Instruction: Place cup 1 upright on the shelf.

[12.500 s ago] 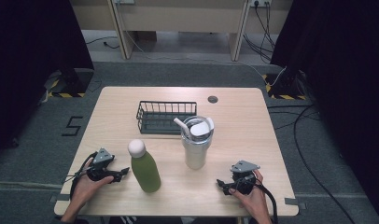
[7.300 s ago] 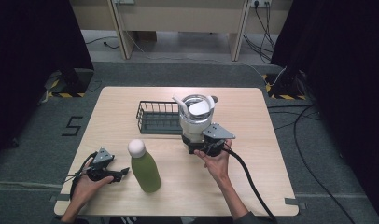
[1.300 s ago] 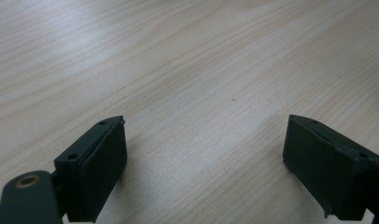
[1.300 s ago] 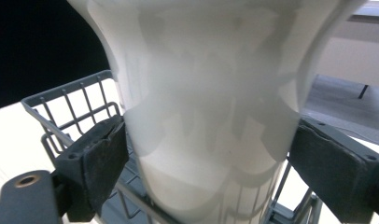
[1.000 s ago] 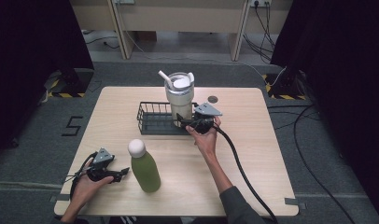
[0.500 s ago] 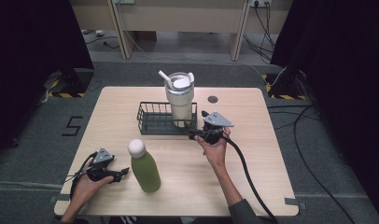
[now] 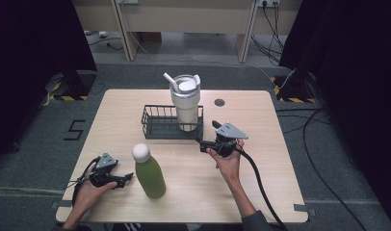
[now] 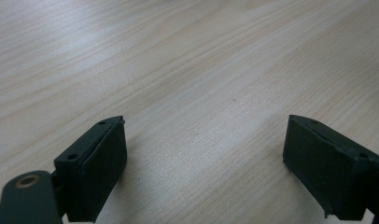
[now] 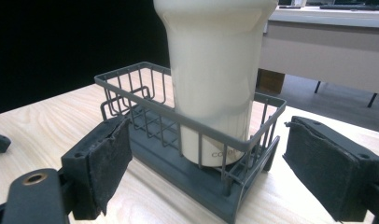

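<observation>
A cream tumbler (image 7: 186, 103) with a lid and straw stands upright in the right end of a grey wire basket (image 7: 157, 126). In the right gripper view the tumbler (image 9: 215, 74) rises inside the basket (image 9: 178, 116) just beyond the jaws. My right gripper (image 7: 203, 144) is open, a little right of the basket, holding nothing. A green bottle (image 7: 149, 172) with a white cap stands near the front left. My left gripper (image 7: 127, 179) rests open on the table just left of the bottle, over bare wood (image 8: 201, 93).
A dark round hole (image 7: 219, 102) marks the table's back right. The right gripper's cable (image 7: 261, 187) trails off the front edge. Floor cables and dark curtains surround the table (image 7: 280, 192).
The right gripper carried the tumbler from the table into the basket, let go of it, and has now backed away to the right, open. The left gripper and the bottle stayed put.
</observation>
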Motion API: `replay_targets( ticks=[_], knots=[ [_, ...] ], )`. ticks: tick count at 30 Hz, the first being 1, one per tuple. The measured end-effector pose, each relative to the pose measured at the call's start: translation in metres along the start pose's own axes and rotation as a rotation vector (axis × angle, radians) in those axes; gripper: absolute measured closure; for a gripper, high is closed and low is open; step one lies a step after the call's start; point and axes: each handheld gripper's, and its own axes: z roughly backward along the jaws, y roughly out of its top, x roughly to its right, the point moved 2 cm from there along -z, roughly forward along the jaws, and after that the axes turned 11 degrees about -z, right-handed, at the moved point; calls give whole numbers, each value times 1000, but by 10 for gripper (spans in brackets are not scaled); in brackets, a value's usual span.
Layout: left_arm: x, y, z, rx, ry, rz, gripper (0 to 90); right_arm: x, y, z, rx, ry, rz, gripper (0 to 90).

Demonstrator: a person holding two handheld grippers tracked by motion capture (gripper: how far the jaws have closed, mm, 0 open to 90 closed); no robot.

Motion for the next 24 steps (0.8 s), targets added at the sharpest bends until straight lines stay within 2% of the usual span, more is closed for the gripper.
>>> replay_targets(
  ticks=[7,24],
  knots=[
    [0,0,0,0,0,-1,130,-1,-5,9,-11,3,16,150],
    [0,0,0,3,0,1,131,3,-15,37,-21,20,-11,150]
  ],
)
